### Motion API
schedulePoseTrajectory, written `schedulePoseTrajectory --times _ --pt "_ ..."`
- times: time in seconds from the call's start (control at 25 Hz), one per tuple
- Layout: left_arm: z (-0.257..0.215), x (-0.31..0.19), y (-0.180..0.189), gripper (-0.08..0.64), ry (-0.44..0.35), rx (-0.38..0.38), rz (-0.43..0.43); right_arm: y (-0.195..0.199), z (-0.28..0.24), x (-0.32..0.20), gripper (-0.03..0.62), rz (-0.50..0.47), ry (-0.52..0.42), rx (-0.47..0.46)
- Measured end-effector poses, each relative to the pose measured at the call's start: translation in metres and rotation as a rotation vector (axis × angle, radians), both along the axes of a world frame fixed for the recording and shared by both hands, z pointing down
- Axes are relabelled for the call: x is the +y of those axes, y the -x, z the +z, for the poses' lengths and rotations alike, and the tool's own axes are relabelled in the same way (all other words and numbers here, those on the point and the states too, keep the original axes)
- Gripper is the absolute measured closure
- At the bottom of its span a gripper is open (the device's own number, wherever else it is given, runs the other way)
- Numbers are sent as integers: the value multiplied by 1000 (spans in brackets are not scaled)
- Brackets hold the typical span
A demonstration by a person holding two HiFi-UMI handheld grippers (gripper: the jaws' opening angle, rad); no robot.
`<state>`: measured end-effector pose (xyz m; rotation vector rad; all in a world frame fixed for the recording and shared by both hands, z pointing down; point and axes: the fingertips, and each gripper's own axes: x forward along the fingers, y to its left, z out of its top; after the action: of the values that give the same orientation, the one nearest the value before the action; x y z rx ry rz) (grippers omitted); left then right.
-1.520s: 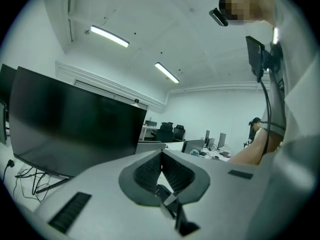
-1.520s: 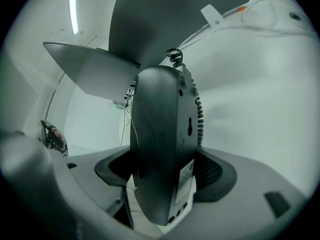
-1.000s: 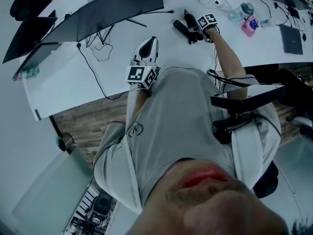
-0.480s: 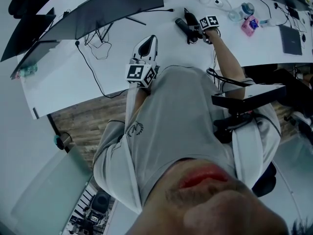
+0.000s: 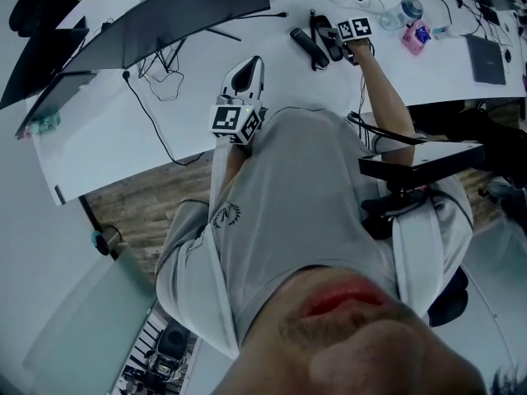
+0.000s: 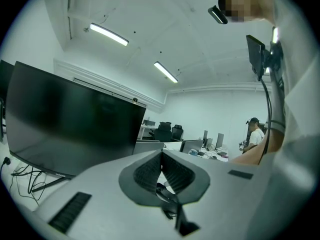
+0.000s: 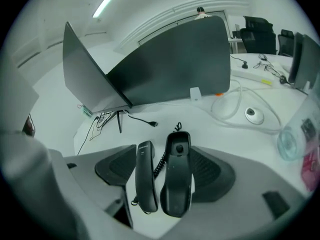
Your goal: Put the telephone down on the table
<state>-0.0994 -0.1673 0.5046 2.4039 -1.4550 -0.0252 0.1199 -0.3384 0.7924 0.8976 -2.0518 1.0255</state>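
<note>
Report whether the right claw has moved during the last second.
Yes: the right claw shifted slightly right, toward the small pink object, away from the black telephone handset.

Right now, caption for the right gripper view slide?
Right gripper open around the telephone handset and base, side by side on the table, coiled cord between.

Dark plastic telephone [image 7: 178, 184], slight sheen (smooth table [image 7: 210, 120]).
</note>
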Motion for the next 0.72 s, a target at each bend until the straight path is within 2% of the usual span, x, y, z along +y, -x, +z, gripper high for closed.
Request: schedulePoseTrajectory --times 0.28,0.6,0.72 --pt "2 3 -1 554 7 4 -1 27 -36 5 255 -37 -90 -77" --pt "3 1 1 554 5 3 -6 55 -13 41 255 -185 -136 66" --pt "3 0 4 554 4 3 -11 59 0 50 255 -235 -166 151"
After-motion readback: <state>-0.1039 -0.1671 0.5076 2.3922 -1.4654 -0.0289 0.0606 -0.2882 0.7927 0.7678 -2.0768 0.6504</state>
